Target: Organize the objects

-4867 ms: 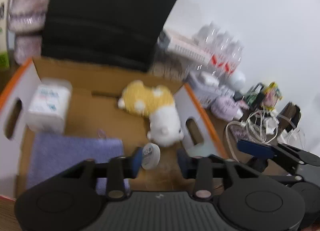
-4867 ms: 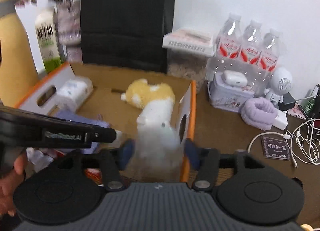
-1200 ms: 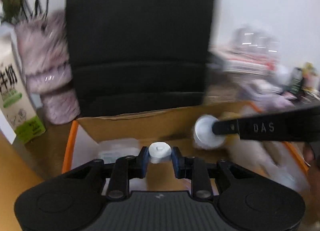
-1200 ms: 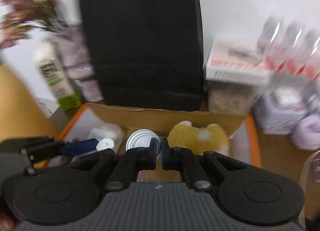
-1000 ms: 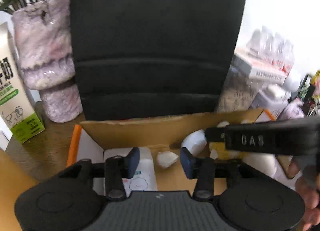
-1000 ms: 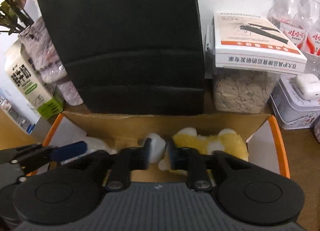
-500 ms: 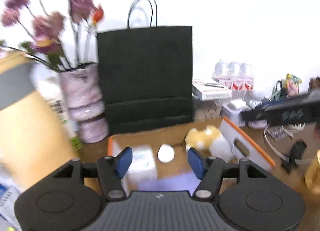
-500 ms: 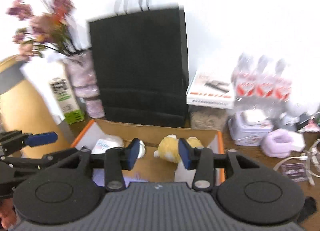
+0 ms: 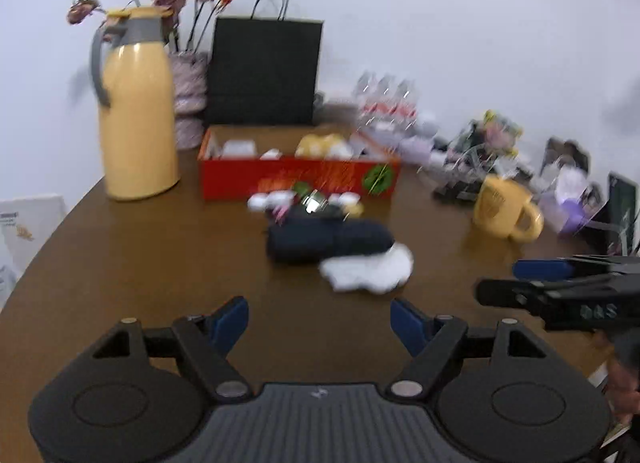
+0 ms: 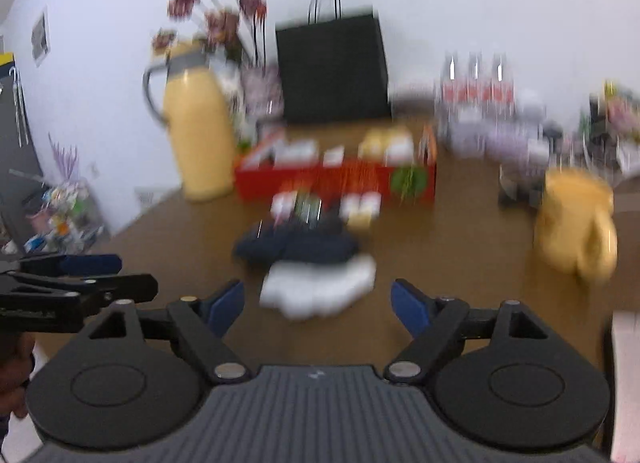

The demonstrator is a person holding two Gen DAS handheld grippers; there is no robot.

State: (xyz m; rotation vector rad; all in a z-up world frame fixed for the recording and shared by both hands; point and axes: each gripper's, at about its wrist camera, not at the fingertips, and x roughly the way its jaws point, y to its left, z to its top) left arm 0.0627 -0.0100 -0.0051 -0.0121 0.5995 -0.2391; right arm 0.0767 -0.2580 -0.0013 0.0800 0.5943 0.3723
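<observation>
Left gripper (image 9: 319,319) wide open, holding nothing, above brown table (image 9: 160,255). Right gripper (image 10: 318,301) same, empty. Red box (image 9: 300,179) sits far side; dark bundle (image 9: 328,241) and white cloth (image 9: 368,271) lie near it, bit blurry.

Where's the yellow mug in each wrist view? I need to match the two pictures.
Left wrist: yellow mug stands on the table at the right, beyond the white crumpled item.
Right wrist: yellow mug at the far right edge, blurred.
Shared landmark: the red box in front of the black paper bag.
</observation>
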